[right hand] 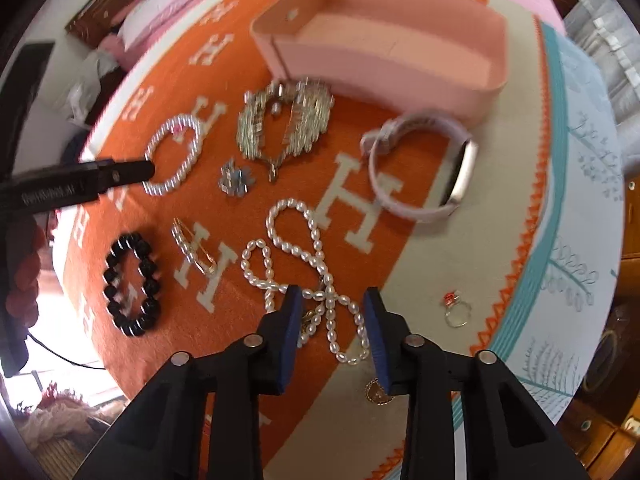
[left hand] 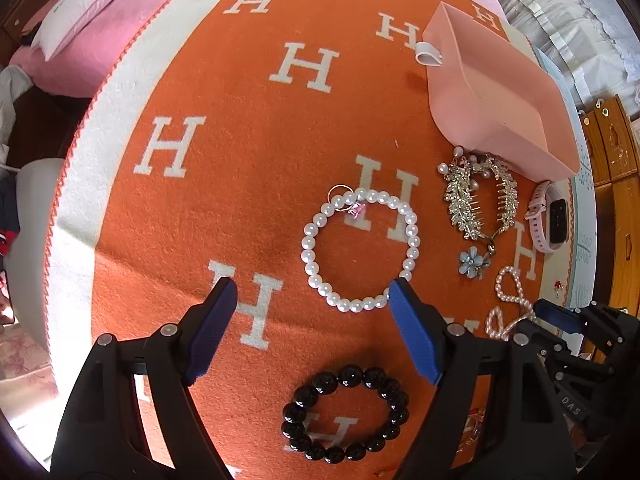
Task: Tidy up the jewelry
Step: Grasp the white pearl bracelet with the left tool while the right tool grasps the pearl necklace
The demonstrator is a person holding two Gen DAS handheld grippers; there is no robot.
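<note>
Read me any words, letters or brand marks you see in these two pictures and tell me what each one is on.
"H": large white letters repeated all over the orange blanket.
"DAS": small white letters on the black body of the right gripper, seen from the left wrist view.
White print on the black arm of the left gripper, seen from the right wrist view: too blurred to read.
Watch: screen dark, no text.

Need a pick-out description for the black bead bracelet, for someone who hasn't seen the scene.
Start at the orange blanket with white H letters and find the open pink box. On the blanket's opposite side lies the black bead bracelet, a closed ring. Its neighbour, the white pearl bracelet, is pale; this one is glossy black.
</note>
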